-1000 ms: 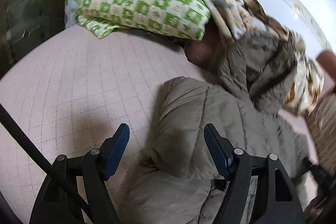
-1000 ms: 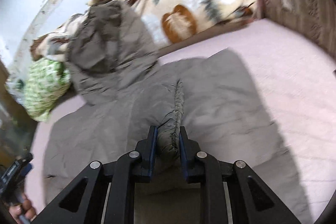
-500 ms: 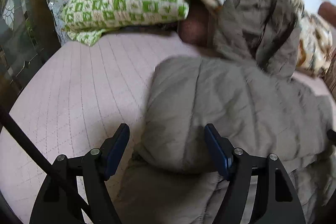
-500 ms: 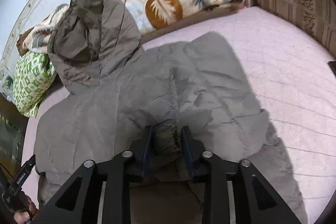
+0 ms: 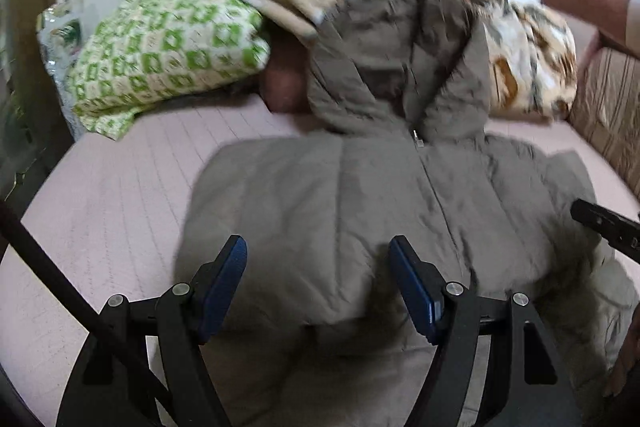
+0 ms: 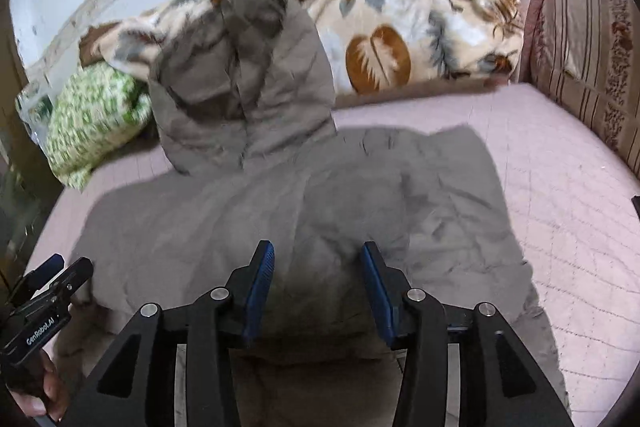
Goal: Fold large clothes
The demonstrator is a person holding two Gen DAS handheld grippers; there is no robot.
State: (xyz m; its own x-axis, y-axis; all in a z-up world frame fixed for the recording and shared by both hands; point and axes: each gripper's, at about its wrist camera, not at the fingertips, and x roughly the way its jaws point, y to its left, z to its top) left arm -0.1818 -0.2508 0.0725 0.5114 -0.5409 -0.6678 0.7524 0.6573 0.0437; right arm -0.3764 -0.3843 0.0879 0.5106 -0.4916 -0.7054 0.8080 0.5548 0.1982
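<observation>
We have both the left gripper [image 5: 318, 285] and right gripper [image 6: 316, 291] open above the jacket [image 6: 280, 227] spread mid-frame on the bed [image 6: 560, 187]; next we should pinch matching edges evenly.

Jacket [image 6: 280, 227] lies flat on the bed [image 6: 560, 187], hood [image 6: 248, 87] propped against the blanket [image 6: 400, 39] heaped along the far wall. Pillow [image 5: 168, 55] sits left of hood, under the blanket's end. Cushion [image 6: 588, 59] stands at the bed's right edge. Both grippers hover over the jacket's near hem.
</observation>
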